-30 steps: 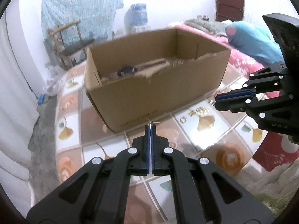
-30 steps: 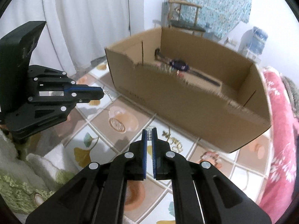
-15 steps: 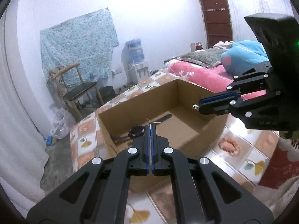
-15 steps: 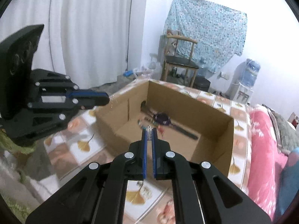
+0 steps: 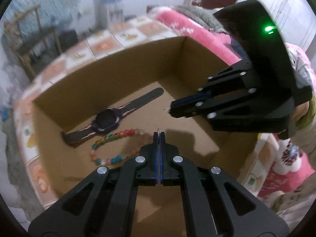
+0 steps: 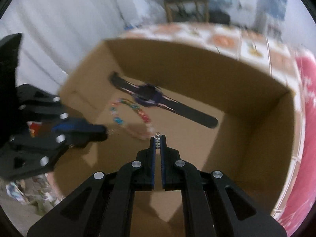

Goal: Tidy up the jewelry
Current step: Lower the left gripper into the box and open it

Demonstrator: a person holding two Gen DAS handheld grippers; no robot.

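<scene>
Both tongs are held over the open cardboard box (image 5: 65, 90), presumably for dropping. Left tongs (image 5: 159, 133) are clamped on a thin wire earring (image 5: 158, 128); just beyond lie a beaded bracelet (image 5: 110, 138) and a watch (image 5: 107, 121). Right tongs (image 6: 157, 137) are pinched on a small silver charm (image 6: 157, 141).

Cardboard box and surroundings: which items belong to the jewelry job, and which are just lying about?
Part of the job:
- cardboard box
- watch
- beaded bracelet
- small silver piece in the right hand-held gripper
- thin wire-like piece in the left hand-held gripper

Lying about:
- wooden chair
- water dispenser
- pink bedding
</scene>
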